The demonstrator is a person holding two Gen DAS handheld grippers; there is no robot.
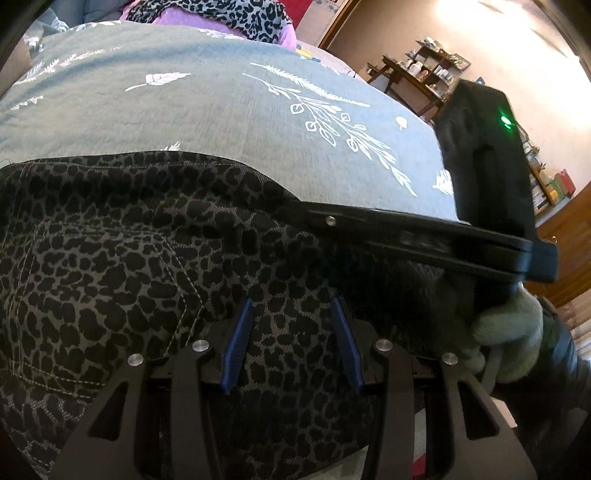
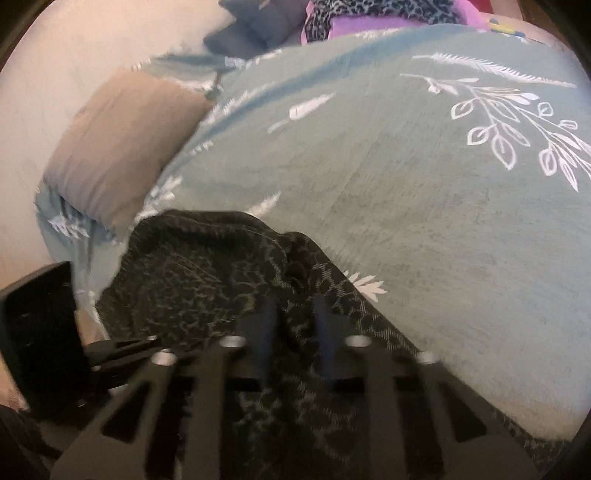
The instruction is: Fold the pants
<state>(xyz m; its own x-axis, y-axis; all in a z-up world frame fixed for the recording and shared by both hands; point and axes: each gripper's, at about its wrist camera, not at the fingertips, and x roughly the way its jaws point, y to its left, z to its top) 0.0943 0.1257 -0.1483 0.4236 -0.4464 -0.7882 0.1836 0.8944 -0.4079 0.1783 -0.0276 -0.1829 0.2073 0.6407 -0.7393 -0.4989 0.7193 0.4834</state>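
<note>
The dark leopard-print pants (image 1: pixel 110 258) lie on the grey-green leaf-print bedspread (image 1: pixel 184 110), with a stitched pocket showing at the left. My left gripper (image 1: pixel 291 343) hovers over them, its blue pads (image 1: pixel 236 343) apart and flat cloth showing between them. My right gripper (image 1: pixel 295 206) reaches in from the right, held by a green-gloved hand (image 1: pixel 509 332). In the blurred right wrist view, my right gripper (image 2: pixel 295 328) has a raised fold of the pants (image 2: pixel 207 266) pinched between its narrow-set fingers. The left gripper's black body (image 2: pixel 40 332) shows at the lower left.
A beige pillow (image 2: pixel 122 147) and grey pillows (image 2: pixel 258 26) lie at the bed's far left. Leopard and purple clothes (image 1: pixel 221 18) are piled at the bed's far end. Wooden shelves (image 1: pixel 424 74) and a wooden cabinet (image 1: pixel 569 251) stand to the right of the bed.
</note>
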